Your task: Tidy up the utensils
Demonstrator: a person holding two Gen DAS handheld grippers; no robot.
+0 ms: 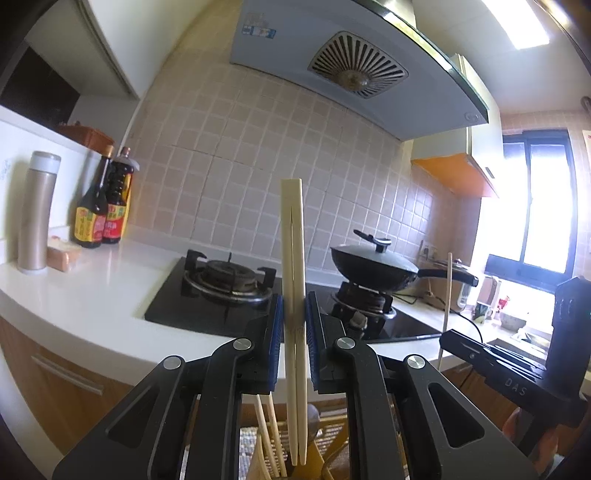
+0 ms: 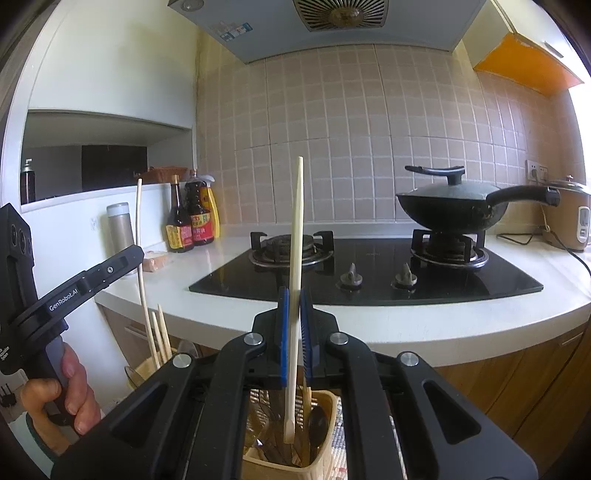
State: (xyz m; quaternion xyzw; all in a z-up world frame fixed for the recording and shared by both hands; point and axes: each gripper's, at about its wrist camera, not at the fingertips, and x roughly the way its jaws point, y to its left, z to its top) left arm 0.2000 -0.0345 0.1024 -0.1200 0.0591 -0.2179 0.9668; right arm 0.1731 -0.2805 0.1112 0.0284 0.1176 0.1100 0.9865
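On the counter (image 2: 406, 325), a lidded wok (image 2: 448, 206) sits on the right burner of the hob (image 2: 369, 273), with two sauce bottles (image 2: 190, 218) and a flask (image 2: 120, 225) to its left and a rice cooker (image 2: 570, 214) to its right. Below the counter's front edge, a utensil holder (image 2: 317, 435) contains chopsticks (image 2: 295, 295) standing upright.

Daylight from window (image 1: 532, 206) at right, blown out to white. Ceiling light (image 1: 517, 22) also overexposed. White worktop (image 1: 92, 295) bright; glossy hob glass (image 2: 369, 273) shows reflections. Strong fisheye bending at edges, dark vignette in corners. Near claw bodies slightly soft.
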